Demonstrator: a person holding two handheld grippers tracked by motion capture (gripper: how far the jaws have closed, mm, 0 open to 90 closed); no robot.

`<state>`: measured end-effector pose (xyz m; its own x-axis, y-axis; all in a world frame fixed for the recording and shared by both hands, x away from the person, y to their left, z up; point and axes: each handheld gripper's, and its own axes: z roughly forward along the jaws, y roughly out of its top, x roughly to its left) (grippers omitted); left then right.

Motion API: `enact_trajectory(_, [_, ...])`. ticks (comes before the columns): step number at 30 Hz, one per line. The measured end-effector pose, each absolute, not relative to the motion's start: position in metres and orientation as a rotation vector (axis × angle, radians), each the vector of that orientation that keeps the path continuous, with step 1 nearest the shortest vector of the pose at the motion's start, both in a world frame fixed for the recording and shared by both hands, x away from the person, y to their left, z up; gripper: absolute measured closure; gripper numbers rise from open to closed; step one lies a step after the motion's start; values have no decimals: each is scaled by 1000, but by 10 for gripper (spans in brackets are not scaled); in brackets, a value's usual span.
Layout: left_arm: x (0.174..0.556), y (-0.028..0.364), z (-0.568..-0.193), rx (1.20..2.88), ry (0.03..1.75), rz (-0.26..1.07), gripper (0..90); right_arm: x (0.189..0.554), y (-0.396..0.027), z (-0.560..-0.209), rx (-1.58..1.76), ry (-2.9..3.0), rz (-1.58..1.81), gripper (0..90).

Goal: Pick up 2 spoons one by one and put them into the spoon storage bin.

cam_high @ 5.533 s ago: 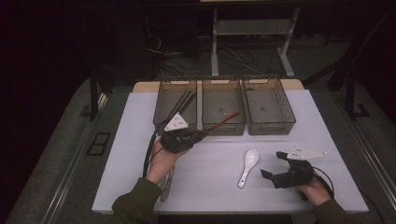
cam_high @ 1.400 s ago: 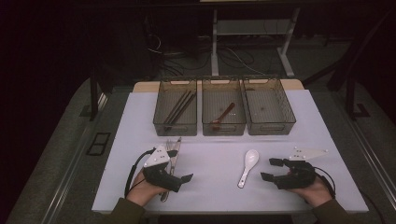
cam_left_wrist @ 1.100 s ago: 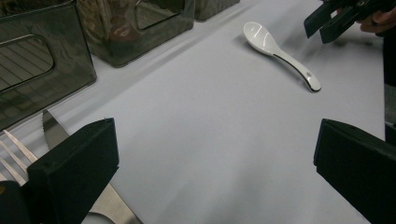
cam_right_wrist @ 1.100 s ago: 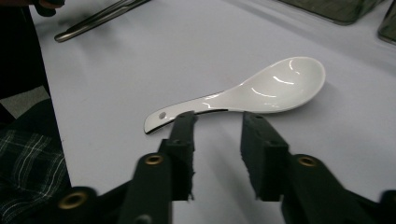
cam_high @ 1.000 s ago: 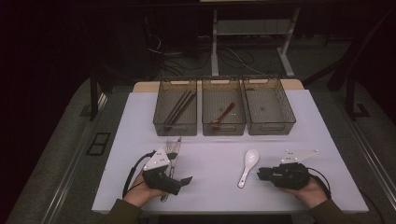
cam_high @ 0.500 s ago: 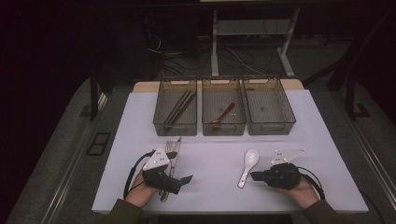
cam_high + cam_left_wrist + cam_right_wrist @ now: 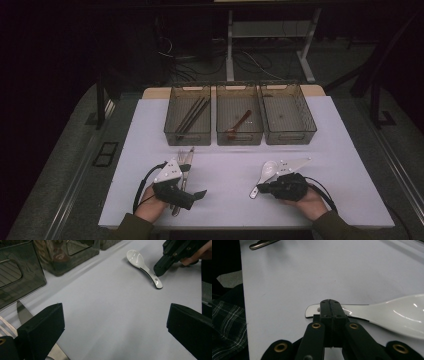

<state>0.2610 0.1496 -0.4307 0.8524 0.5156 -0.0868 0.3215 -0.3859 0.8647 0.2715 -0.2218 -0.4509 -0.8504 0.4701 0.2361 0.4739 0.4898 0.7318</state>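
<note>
My right gripper [image 7: 330, 305] has its jaws pressed flat together, nothing between them, and the tips sit over the handle end of the white spoon [image 7: 387, 315]; I cannot tell whether they touch it or hover just above. In the high view that gripper [image 7: 264, 188] lies near the front edge of the table [image 7: 320, 145], right of the middle, and the spoon [image 7: 264, 174] slants away from it toward the bins, bowl farthest from me. The spoon is glossy white ceramic with a dark rim line and a small hole at the end of its handle.

My left gripper [image 7: 112, 335] is spread wide, holding nothing, with bare table between the jaws. In the high view it [image 7: 192, 194] rests near the front edge, left of the middle. A serrated knife [image 7: 23, 312] and a fork [image 7: 6, 326] lie just beside its left jaw.

Three smoky bins stand in a row along the far edge: the left bin [image 7: 188, 112] holds dark chopsticks [image 7: 192, 115], the middle bin [image 7: 239, 117] holds a brown spoon [image 7: 239, 123], and I cannot make out what is in the right bin [image 7: 287, 117].
</note>
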Motion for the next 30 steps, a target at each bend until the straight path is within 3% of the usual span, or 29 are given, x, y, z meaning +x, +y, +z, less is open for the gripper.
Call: enact_trajectory(30, [263, 150, -434, 2039, 629, 211, 5, 303, -190, -447, -827, -2722, -1390, 877])
